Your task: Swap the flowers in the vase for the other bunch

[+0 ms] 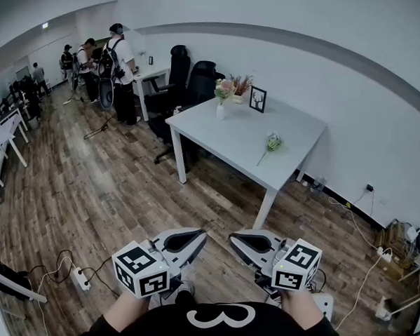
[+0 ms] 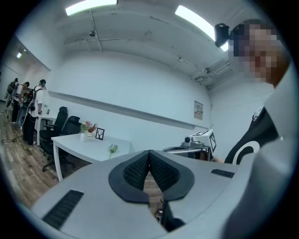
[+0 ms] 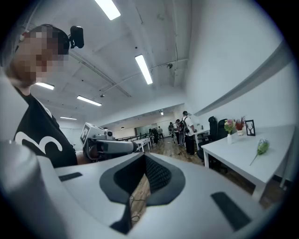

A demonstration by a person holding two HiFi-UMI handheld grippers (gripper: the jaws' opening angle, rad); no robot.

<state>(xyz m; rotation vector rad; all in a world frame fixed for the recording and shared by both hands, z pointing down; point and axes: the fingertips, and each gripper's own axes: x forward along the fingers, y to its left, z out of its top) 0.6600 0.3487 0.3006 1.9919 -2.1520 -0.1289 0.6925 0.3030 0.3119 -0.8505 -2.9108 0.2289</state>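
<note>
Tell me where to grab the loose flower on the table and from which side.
Probably the thin stem, just below the bloom. It lies flat on the table, stem trailing toward the near edge, so come from above, jaws across the stem; the bloom would crush.

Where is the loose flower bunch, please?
The loose flower bunch lies on the white table, right of centre in the head view, apart from the vase.
</note>
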